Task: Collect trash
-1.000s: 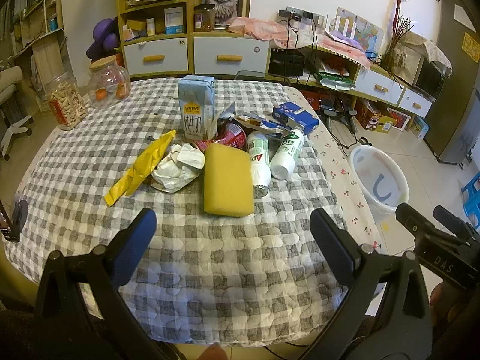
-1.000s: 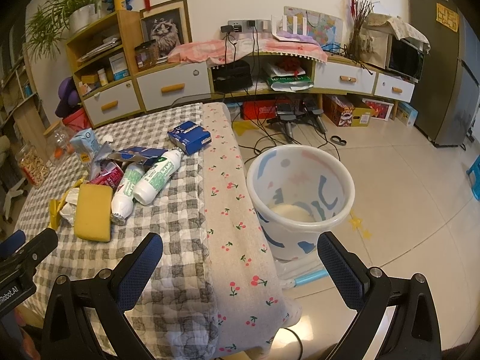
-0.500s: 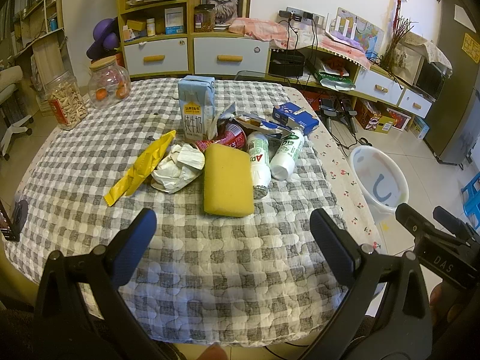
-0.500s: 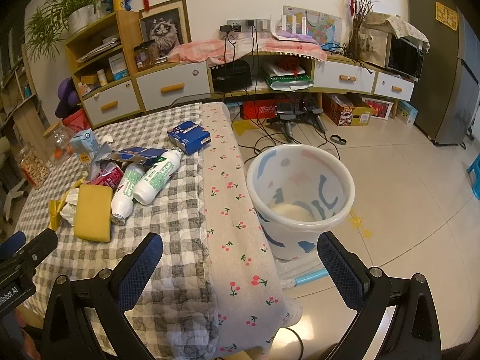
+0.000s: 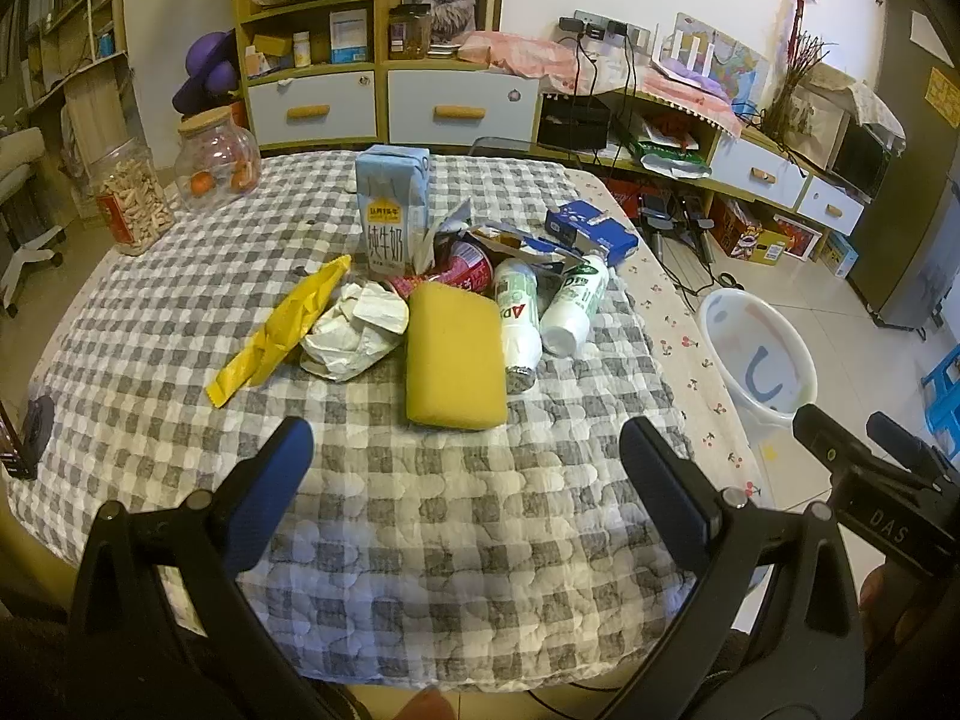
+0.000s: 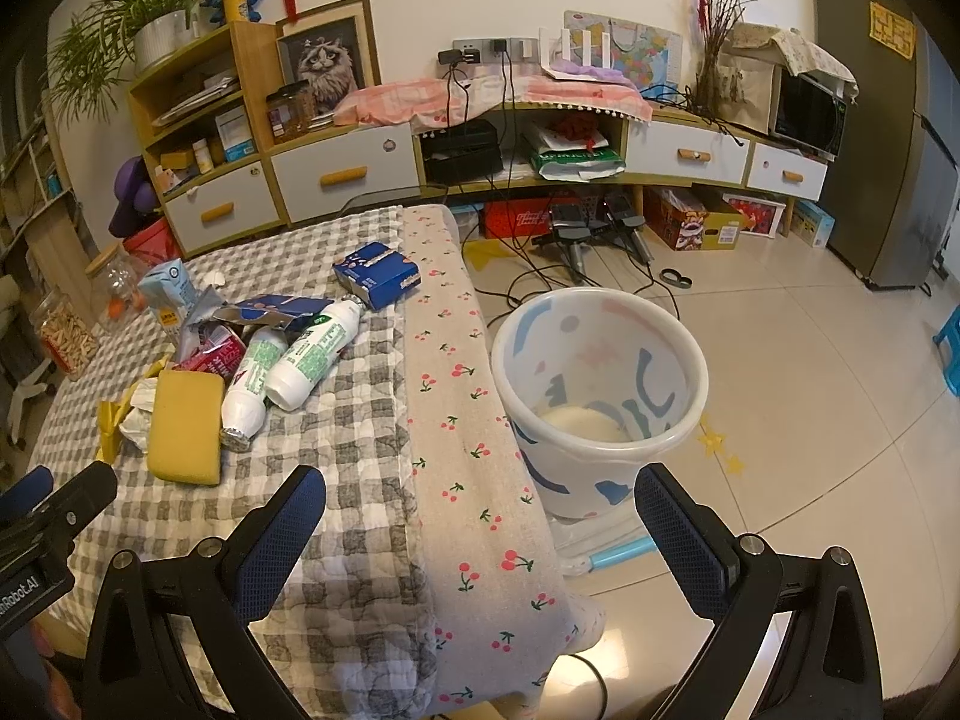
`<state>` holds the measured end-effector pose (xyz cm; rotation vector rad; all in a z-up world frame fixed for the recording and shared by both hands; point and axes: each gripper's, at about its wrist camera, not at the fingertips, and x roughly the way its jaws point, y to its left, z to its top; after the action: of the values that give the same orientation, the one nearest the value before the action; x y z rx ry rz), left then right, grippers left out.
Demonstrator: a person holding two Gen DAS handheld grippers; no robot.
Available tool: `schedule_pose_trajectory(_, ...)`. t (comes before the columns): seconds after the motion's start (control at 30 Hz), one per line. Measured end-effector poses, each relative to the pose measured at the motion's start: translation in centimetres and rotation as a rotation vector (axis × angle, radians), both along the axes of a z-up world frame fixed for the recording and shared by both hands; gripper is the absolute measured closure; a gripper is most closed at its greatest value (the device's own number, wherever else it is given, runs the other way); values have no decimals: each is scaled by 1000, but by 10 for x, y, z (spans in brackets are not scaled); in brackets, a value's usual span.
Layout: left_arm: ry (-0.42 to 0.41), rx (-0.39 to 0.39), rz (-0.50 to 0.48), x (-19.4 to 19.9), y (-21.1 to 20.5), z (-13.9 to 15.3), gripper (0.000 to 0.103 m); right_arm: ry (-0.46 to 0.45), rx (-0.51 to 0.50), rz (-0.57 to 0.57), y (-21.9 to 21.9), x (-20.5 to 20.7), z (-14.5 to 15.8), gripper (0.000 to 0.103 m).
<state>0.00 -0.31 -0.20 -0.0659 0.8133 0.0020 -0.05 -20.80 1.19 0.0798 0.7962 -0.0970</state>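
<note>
A heap of trash lies mid-table on the checked cloth: a yellow sponge (image 5: 453, 357), crumpled white paper (image 5: 354, 333), a yellow wrapper (image 5: 282, 324), a blue milk carton (image 5: 391, 210) standing upright, two white bottles (image 5: 573, 306) lying down, a red can (image 5: 468, 264) and a blue box (image 5: 591, 228). A white patterned bin (image 6: 600, 378) stands on the floor right of the table. My left gripper (image 5: 462, 468) hangs open short of the sponge, holding nothing. My right gripper (image 6: 480, 516) is open over the table's right edge, beside the bin.
Two glass jars (image 5: 219, 159) stand at the table's far left. A dark device (image 5: 33, 438) lies at the left edge. Cabinets (image 6: 342, 174), cables (image 6: 540, 276) and boxes line the far wall. A floral cloth strip (image 6: 456, 420) drapes the table's right side.
</note>
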Motion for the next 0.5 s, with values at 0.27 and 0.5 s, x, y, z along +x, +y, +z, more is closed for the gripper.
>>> schedule_pose_trajectory(0.27, 10, -9, 4, 0, 5, -5, 2, 3, 1, -8, -1, 0, -1, 0)
schedule_pose_trajectory(0.5, 45, -30, 17, 7, 10, -4, 2, 12, 9, -19, -2, 3, 1, 0)
